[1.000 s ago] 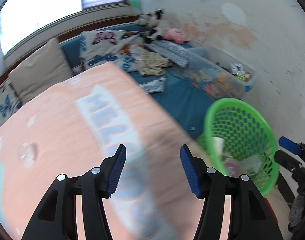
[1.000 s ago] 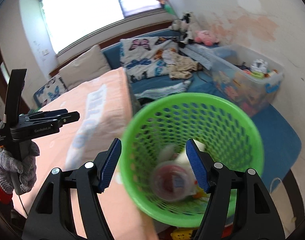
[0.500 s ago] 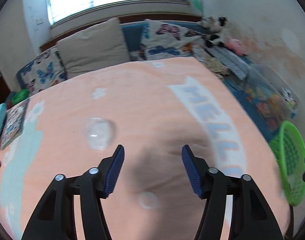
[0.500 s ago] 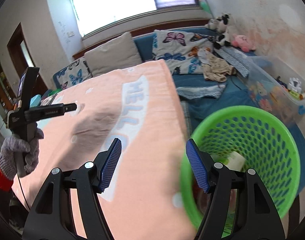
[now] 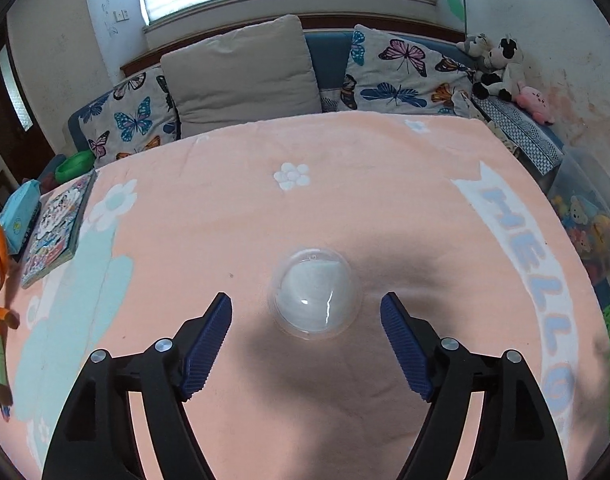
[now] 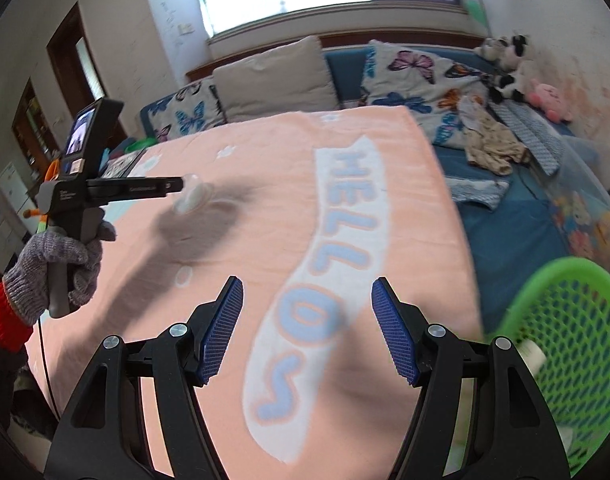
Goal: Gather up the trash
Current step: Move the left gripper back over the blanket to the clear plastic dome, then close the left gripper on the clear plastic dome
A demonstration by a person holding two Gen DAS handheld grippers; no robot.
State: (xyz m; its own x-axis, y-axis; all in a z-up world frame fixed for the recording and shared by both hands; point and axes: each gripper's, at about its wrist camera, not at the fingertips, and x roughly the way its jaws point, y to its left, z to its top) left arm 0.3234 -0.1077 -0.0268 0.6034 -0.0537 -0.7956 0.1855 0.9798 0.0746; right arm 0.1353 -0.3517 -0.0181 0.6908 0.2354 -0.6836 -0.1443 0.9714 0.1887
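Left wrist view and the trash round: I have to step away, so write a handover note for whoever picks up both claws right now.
Left claw: open, empty, lined up on the clear plastic dome lid lying on the peach "HELLO" blanket; not yet gripped.
Right claw: open, empty, over the blanket beside the green mesh plastic basket.
Done: some trash already sits in the basket.
Left: grip the dome lid and carry it to the basket on the right.
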